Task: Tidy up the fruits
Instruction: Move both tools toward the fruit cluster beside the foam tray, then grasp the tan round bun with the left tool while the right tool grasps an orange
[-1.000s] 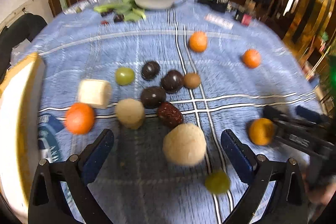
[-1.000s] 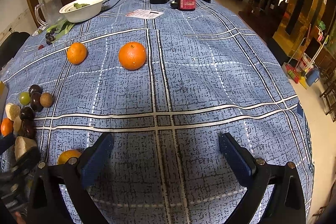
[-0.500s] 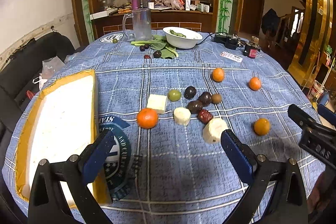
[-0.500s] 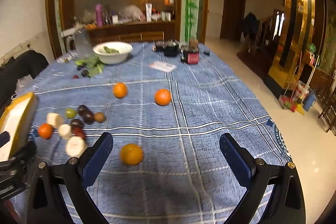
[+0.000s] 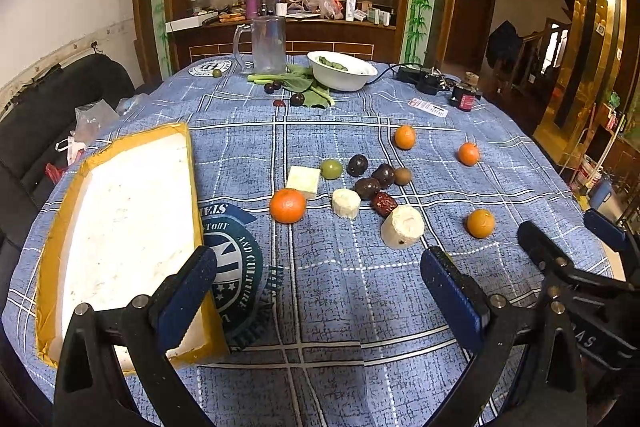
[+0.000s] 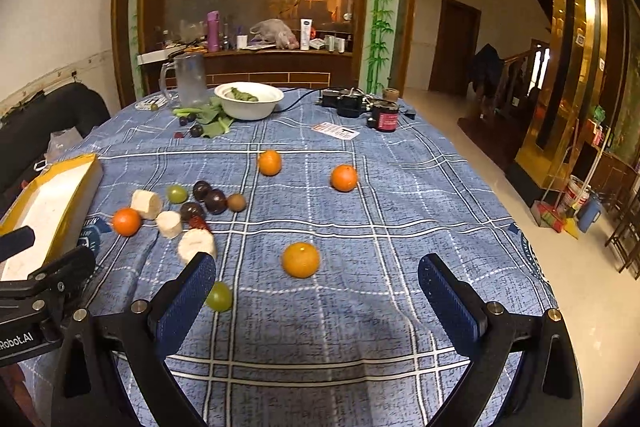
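Observation:
Fruits lie scattered on a round table with a blue checked cloth [image 5: 344, 291]. In the left wrist view a tangerine [image 5: 287, 205] lies nearest the tray, beside white fruit chunks [image 5: 402, 227], dark plums [image 5: 367, 187], a red date [image 5: 383, 203] and a green grape [image 5: 331, 169]. Three more oranges lie to the right, the nearest [image 5: 480, 223] by the right gripper. A white foam tray with a yellow rim [image 5: 120, 227] lies at the left. My left gripper [image 5: 320, 291] is open and empty above the near cloth. My right gripper [image 6: 316, 301] is open and empty, with an orange [image 6: 301, 259] and a green grape [image 6: 219, 296] just ahead.
A white bowl [image 5: 342, 71], a glass mug [image 5: 267, 45], green leaves and small dark fruits stand at the table's far side. A power strip and a small red jar [image 5: 464, 98] lie at the far right. A black sofa [image 5: 44, 95] is to the left.
Both grippers have pulled back and up from the table, so much more of it shows. Both stay open and empty. The fruits have not moved.

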Available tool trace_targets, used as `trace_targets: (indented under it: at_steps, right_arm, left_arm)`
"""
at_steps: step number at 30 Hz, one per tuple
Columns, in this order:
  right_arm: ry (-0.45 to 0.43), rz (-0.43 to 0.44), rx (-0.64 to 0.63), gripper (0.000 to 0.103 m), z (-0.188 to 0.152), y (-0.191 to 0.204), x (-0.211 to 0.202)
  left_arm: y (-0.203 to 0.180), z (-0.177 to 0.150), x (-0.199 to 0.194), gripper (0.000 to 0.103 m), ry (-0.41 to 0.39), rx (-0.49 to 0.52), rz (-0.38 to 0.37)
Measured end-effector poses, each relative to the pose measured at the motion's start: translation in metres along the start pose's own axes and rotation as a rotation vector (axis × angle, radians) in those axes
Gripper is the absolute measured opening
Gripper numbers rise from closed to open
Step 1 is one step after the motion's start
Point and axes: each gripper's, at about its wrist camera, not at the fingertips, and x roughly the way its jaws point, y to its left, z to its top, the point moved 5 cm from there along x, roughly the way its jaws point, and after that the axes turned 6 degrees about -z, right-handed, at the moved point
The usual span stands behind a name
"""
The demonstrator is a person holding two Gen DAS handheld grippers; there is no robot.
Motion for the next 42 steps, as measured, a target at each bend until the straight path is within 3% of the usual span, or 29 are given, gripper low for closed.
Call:
trace_targets:
  at_steps: [6, 19, 28, 32, 38, 42]
  right_arm:
    - [0.002, 0.024, -0.035, 0.102, -0.003, 0.007, -0.001]
    - [0.096, 0.052, 0.026, 0.102, -0.014, -0.019, 0.028]
    - [0.155, 0.128, -0.019, 0.102, -0.013, -0.015, 0.048]
    - [0.207, 0.187, 0.010, 0.095, -0.005, -0.017, 0.066]
    - [0.283, 0.239, 0.028, 0.080, -0.001, -0.017, 0.096]
    - [0.299, 0.256, 0.001, 0.078, -0.002, -0.010, 0.105]
  left_arm:
    - [0.001, -0.002, 0.000, 0.102, 0.010, -0.016, -0.021]
    - [0.002, -0.003, 0.018, 0.102, 0.052, -0.038, -0.036]
    - [-0.017, -0.005, 0.036, 0.102, 0.086, 0.001, -0.109]
    - [-0.024, 0.000, 0.045, 0.102, 0.105, -0.005, -0.162]
    - [-0.039, 0.007, 0.067, 0.085, 0.151, 0.011, -0.211]
    - [-0.055, 0.007, 0.084, 0.068, 0.172, 0.071, -0.229]
